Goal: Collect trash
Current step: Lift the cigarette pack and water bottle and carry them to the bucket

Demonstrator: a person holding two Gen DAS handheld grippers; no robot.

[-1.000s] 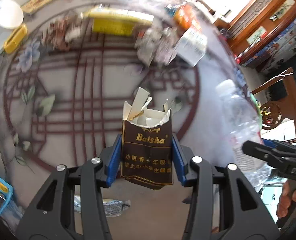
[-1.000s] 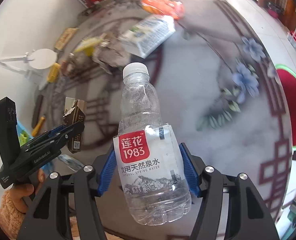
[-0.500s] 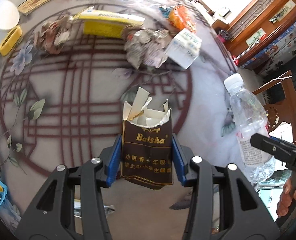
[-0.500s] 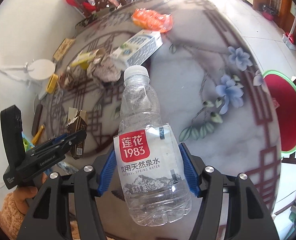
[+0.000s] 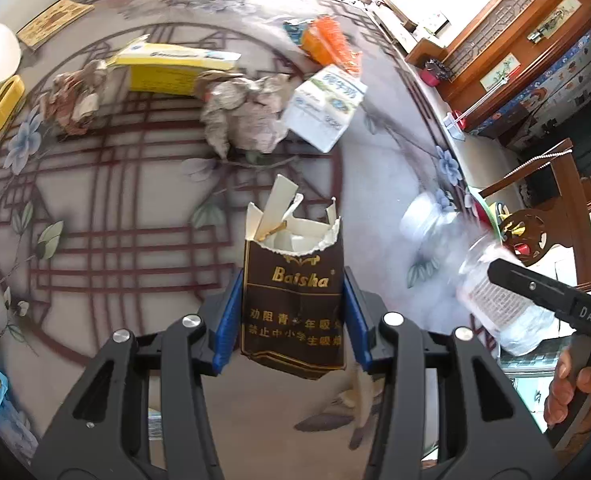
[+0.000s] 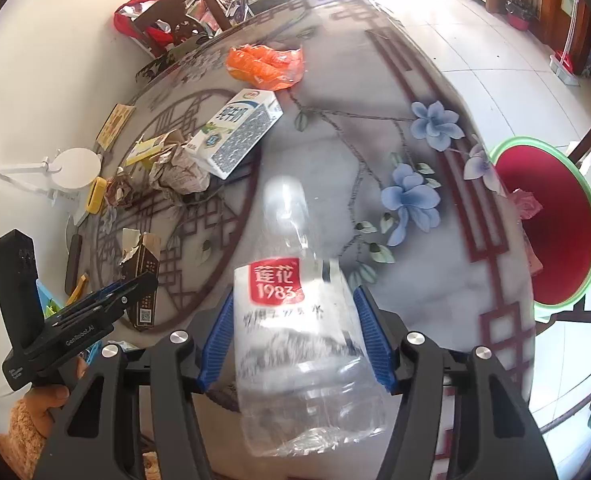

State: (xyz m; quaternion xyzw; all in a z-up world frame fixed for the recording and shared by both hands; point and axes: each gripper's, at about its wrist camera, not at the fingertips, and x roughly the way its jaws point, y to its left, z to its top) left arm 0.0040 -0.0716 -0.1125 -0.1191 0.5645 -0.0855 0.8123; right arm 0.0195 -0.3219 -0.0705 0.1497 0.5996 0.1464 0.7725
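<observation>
We see left gripper (image 5: 293,312) clenched on torn cigarette pack (image 5: 293,296), right gripper (image 6: 295,340) closing on water bottle (image 6: 295,320), above counter (image 6: 375,80).

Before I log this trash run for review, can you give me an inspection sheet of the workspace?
Surface: round patterned table, flower print.
Job's things: torn brown packet in left tool; clear bottle, blurred, in right tool.
Clutter: milk carton, orange wrapper, crumpled paper, yellow box.
Grippers: both shut on their loads.
Cables: nothing seen.
Surroundings: red bin beside table, wooden cabinet.
</observation>
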